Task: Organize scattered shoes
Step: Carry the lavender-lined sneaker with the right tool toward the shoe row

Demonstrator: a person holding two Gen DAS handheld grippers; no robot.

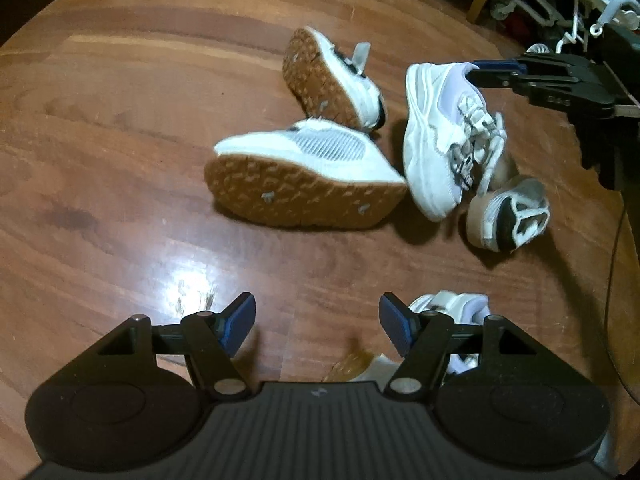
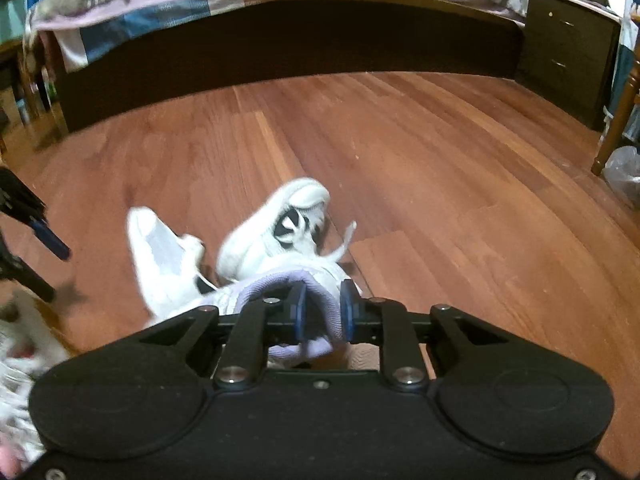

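**Right tool clamped on a lavender-collared sneaker; left tool spread above the floor**

The right tool (image 2: 323, 308) has its blue-padded fingers (image 2: 298, 312) pressed together on the lavender padded collar of a chunky white lace-up sneaker (image 1: 436, 136). In the left wrist view that sneaker hangs heel-up from the tool (image 1: 478, 72), its toe pointing down toward the reddish-brown wooden plank floor (image 1: 120, 140); whether the toe touches the boards cannot be told.

The left tool (image 1: 317, 320) hovers over the floor with its fingers wide apart and nothing between them.

Just left of the held sneaker, a white mesh sneaker with a tan rubber lugged sole (image 1: 304, 172) lies on its side, sole facing the left camera. Beyond it a second white shoe with a matching tan sole (image 1: 332, 76) also rests tipped over. To the right of the held sneaker's toe, a small white and black shoe (image 1: 508, 214) lies on the floor. Another white sneaker with a lavender lining (image 1: 456, 306) shows partly behind the left tool's right finger.

In the right wrist view, a dark wooden bed frame (image 2: 280, 48) with a patchwork cover stands across the floor, with a dark wooden drawer cabinet (image 2: 568, 48) beside it.
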